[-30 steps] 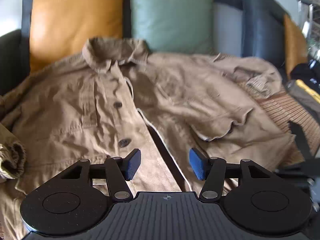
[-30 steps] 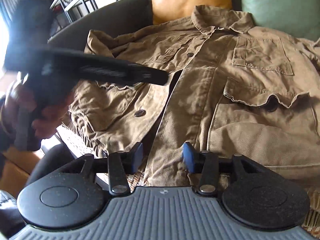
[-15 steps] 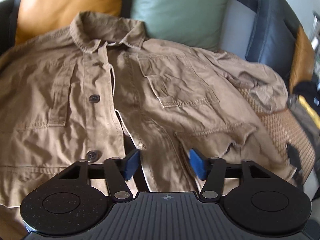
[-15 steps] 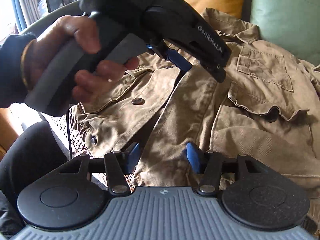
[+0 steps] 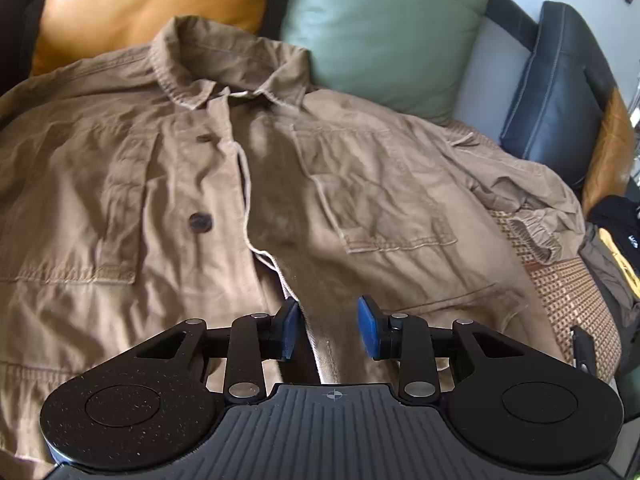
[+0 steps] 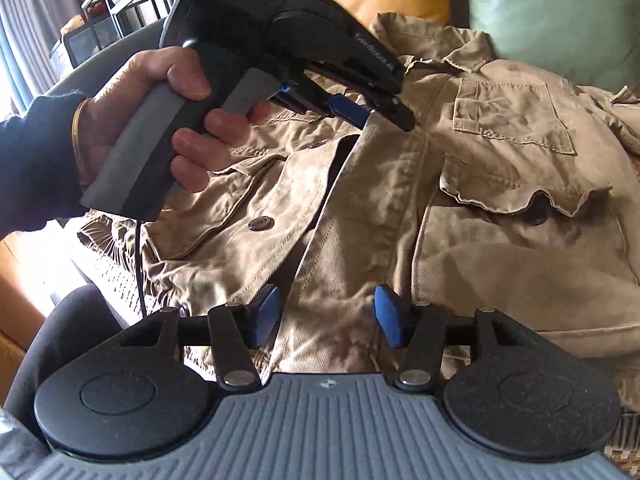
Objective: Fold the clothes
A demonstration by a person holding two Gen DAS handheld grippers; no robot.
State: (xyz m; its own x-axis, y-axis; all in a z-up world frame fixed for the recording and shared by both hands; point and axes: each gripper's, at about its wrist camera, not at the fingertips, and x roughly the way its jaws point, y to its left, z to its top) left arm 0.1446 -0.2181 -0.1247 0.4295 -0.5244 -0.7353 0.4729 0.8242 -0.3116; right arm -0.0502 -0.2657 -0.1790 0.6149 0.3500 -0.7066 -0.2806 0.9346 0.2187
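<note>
A tan button-up jacket (image 5: 380, 200) lies face up on a sofa, its collar (image 5: 224, 68) toward the cushions. My left gripper (image 5: 328, 330) hovers low over the chest, open. The loose front edge (image 5: 280, 276) of the jacket's panel runs in between its blue pads. In the right wrist view a hand (image 6: 160, 92) holds that left gripper (image 6: 366, 118), with its tips at the raised front edge. My right gripper (image 6: 326, 316) is open over the bottom of the same front panel (image 6: 340, 240), and fabric lies between its fingers.
An orange cushion (image 5: 140, 4) and a green cushion (image 5: 392, 28) lean behind the collar. A dark leather cushion (image 5: 556, 92) stands at the right. A woven throw (image 5: 568, 292) covers the seat, with dark items (image 5: 616, 220) beyond it. Metal shelving (image 6: 120, 4) stands far left.
My left gripper moved forward and down over the jacket to the front edge, and its fingers narrowed. The right gripper stayed open near the hem.
</note>
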